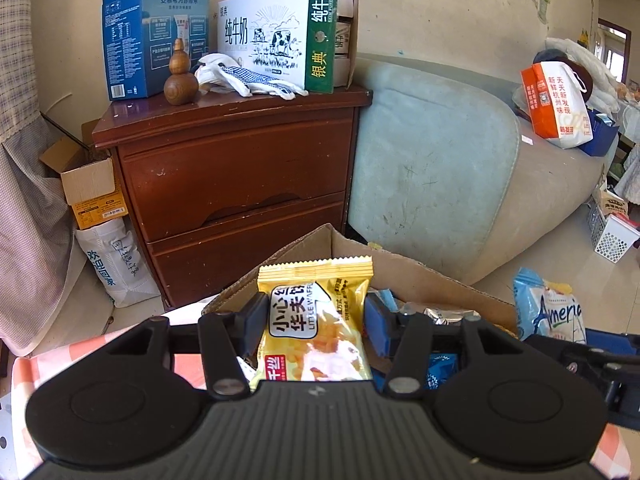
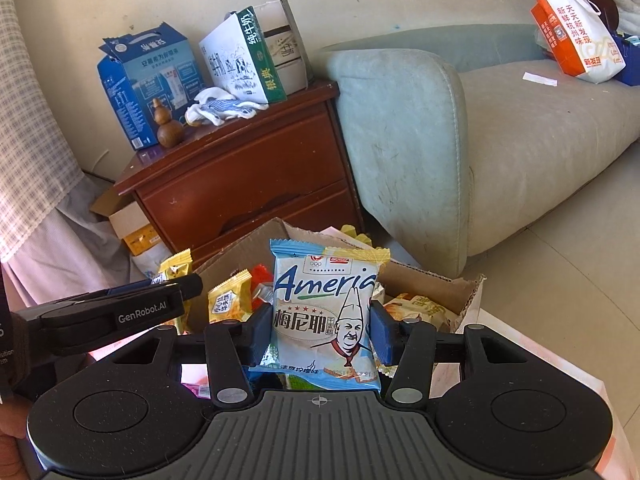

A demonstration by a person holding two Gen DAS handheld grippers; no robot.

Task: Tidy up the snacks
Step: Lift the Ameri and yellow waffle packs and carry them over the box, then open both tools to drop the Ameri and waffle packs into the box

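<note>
My left gripper [image 1: 316, 326] is clamped on a yellow waffle pack [image 1: 316, 320], which stands upright between the fingers, its crimped top edge above them. Just behind it sits the cardboard box [image 1: 420, 272], flaps up, with a silver packet [image 1: 452, 314] and a blue one [image 1: 442, 368] showing inside. At the right edge of this view I see the blue America pack [image 1: 548, 308] and part of my other tool.

My right gripper [image 2: 318, 334] is closed on that America pack [image 2: 324, 312], also upright, chef's face toward the camera, pinched at both side edges. It hangs over the box [image 2: 460, 292], where more snacks lie: a yellow waffle pack [image 2: 230, 300], something red [image 2: 262, 272] and a pale bag [image 2: 416, 306] at the right. The left gripper [image 2: 188, 284] reaches in from the left of this view with its yellow pack [image 2: 174, 270] poking past the fingers.

Beyond the box stand a brown cabinet [image 1: 236, 168] carrying milk cartons [image 1: 276, 36], gloves [image 1: 248, 78] and a wooden gourd [image 1: 181, 76], and a grey-blue sofa [image 2: 460, 128] beside it
</note>
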